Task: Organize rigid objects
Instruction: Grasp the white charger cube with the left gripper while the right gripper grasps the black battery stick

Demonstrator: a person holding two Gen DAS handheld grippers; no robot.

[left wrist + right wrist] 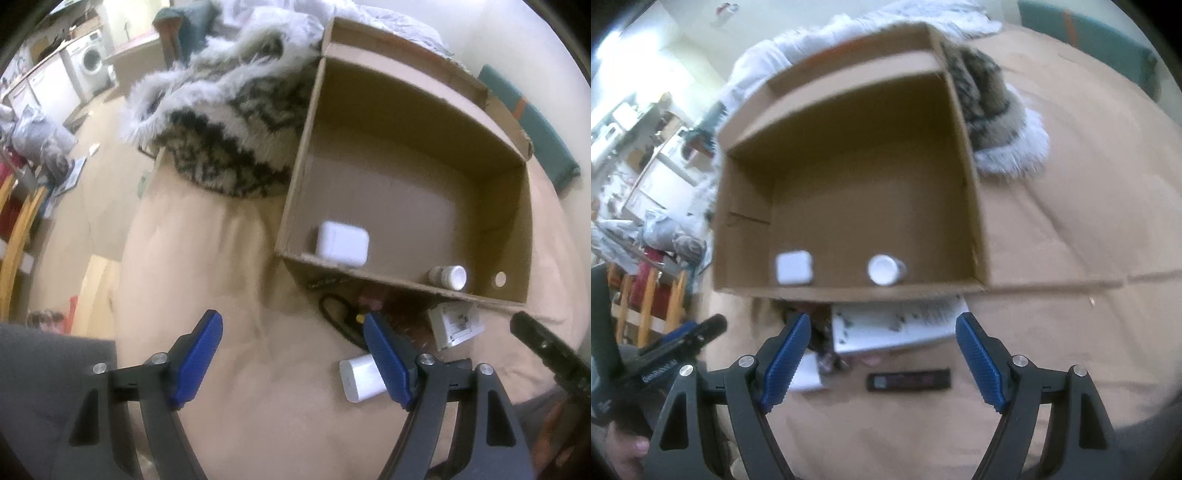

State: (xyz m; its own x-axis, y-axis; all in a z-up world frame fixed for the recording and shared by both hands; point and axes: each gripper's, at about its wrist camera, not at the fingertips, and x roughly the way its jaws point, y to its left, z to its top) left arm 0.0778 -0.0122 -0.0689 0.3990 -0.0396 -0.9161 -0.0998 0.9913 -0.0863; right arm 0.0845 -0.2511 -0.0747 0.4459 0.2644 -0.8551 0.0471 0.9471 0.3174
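Note:
An open cardboard box (480,122) (964,155) stands on a tan bed cover. Inside it lie a white rounded case (341,243) (793,267) and a small white-capped bottle (448,277) (886,269). In front of the box lie a white block (360,376), a white printed carton (456,326) (897,325), black scissors (338,314) and a flat black bar (909,380). My left gripper (291,321) is open over the cover, its right pad beside the white block. My right gripper (884,325) is open above the carton and the bar, holding nothing.
A furry black-and-white blanket (229,122) (993,122) lies against the box. A teal cushion (532,125) sits behind. The other gripper's tip shows at the frame edge (546,347) (687,336). Off the bed are a wooden chair (18,229) and a washing machine (90,61).

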